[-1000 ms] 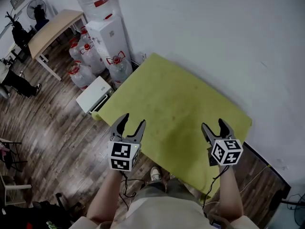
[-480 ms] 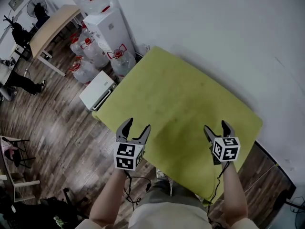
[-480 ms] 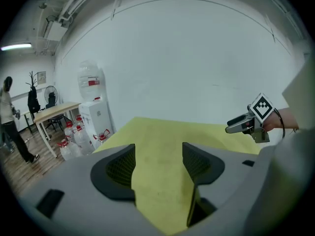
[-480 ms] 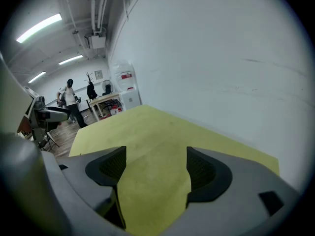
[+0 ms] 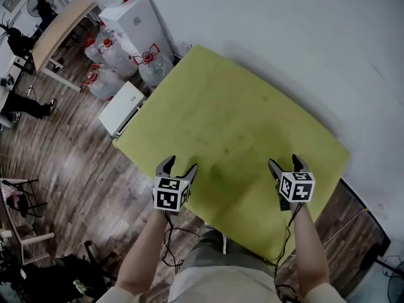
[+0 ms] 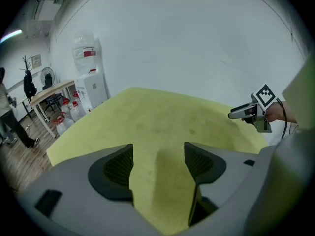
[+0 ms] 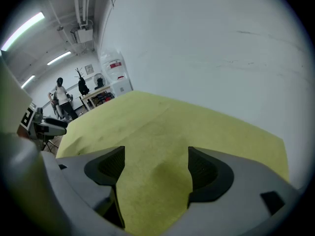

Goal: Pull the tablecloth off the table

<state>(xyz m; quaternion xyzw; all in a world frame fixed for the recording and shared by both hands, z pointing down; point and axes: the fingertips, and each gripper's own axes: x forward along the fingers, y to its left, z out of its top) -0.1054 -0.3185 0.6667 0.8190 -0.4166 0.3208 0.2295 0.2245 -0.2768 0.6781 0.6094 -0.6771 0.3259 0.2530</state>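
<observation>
A yellow-green tablecloth (image 5: 233,125) lies flat over a square table against the white wall. My left gripper (image 5: 177,167) hovers over the cloth's near left edge, its jaws opening with nothing between them. In the left gripper view the tablecloth (image 6: 162,122) stretches ahead past the left gripper (image 6: 158,163), and the right gripper (image 6: 246,113) shows at the right. My right gripper (image 5: 283,164) hangs over the near right part of the cloth, jaws also opening and empty. The right gripper view has the tablecloth (image 7: 167,132) under the right gripper (image 7: 155,168).
Several water bottles (image 5: 107,59), a white dispenser (image 5: 136,21) and a white box (image 5: 123,106) stand left of the table on the wood floor. A wooden desk (image 5: 60,30) is at far left. A person (image 7: 60,100) stands far off. Cables (image 5: 353,219) lie at right.
Both grippers have moved forward over the cloth's near edge and their jaws have widened. The view has shifted so that the table sits lower and more central.
</observation>
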